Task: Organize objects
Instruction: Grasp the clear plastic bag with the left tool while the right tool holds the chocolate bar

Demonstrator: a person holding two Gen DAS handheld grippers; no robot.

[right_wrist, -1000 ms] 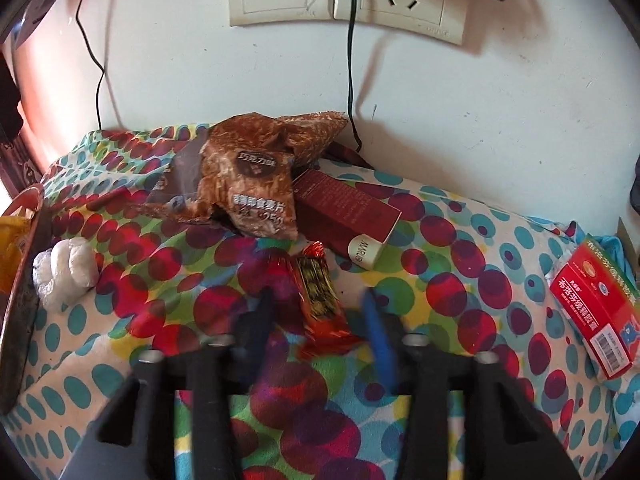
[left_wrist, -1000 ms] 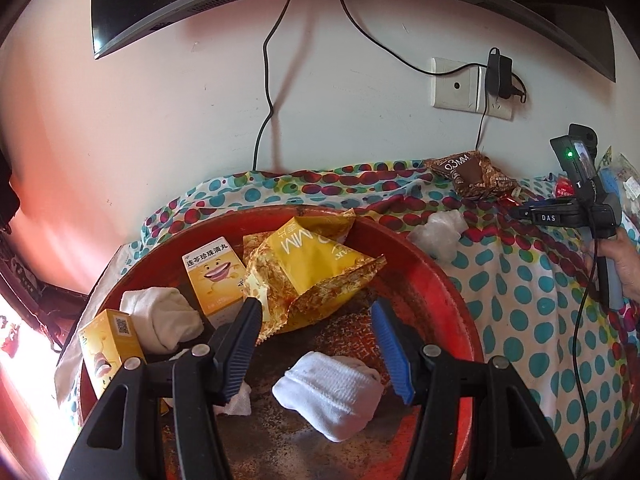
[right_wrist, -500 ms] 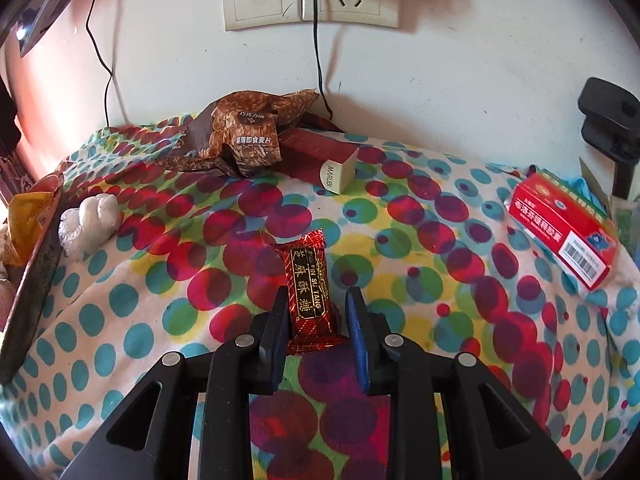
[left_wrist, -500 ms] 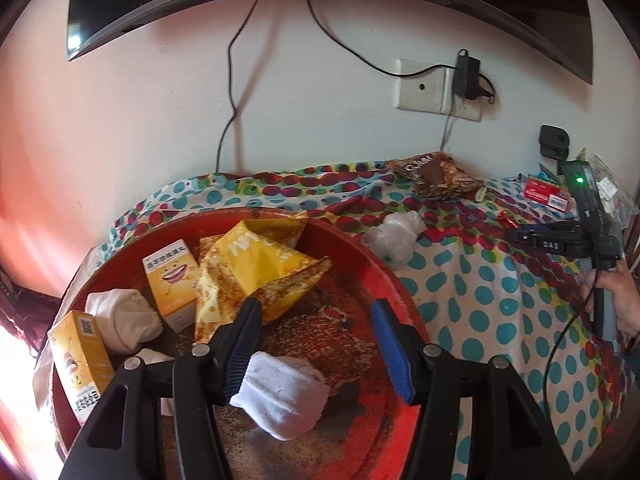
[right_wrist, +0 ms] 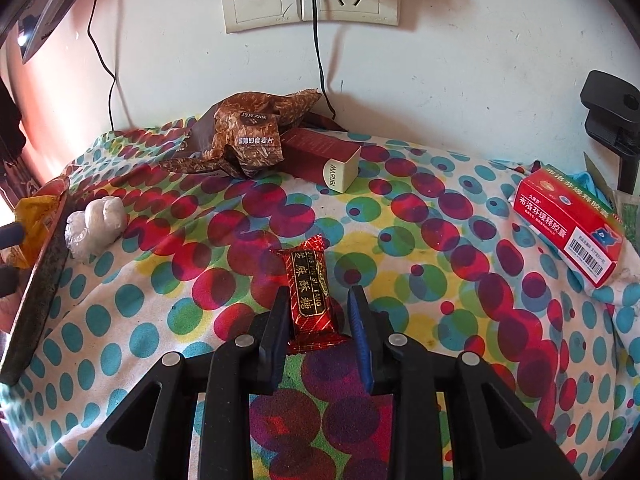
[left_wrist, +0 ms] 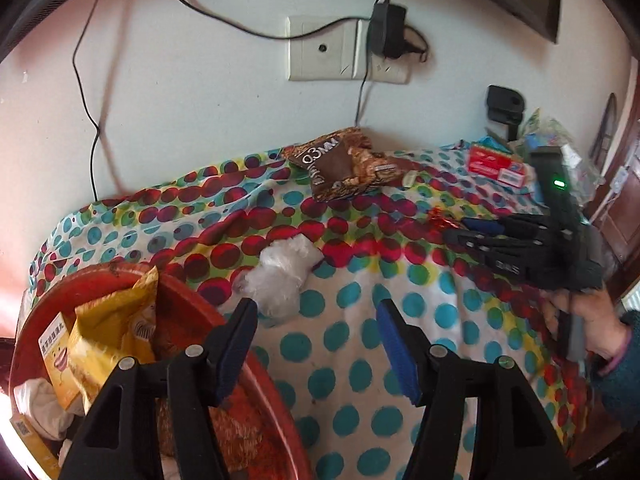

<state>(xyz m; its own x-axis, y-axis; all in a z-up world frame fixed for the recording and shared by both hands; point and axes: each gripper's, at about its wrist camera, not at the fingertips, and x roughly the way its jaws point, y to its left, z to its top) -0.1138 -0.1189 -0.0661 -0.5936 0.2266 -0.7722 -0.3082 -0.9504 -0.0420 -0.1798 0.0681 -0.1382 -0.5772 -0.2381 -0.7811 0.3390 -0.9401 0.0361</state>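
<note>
Looking through the left wrist view, I see my left gripper (left_wrist: 316, 344) with its jaws opening and nothing between them, above the dotted cloth (left_wrist: 360, 320) beside the red basin (left_wrist: 192, 296) (a crumpled plastic wad (left_wrist: 282, 276) lies just ahead). Through the right wrist view, my right gripper (right_wrist: 318, 304) is clamped on the red candy bar (right_wrist: 310, 296), which lies on the cloth.

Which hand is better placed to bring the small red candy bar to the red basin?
Right. The right gripper is shut on the red candy bar. The left gripper is opening, empty, beside the red basin.
</note>
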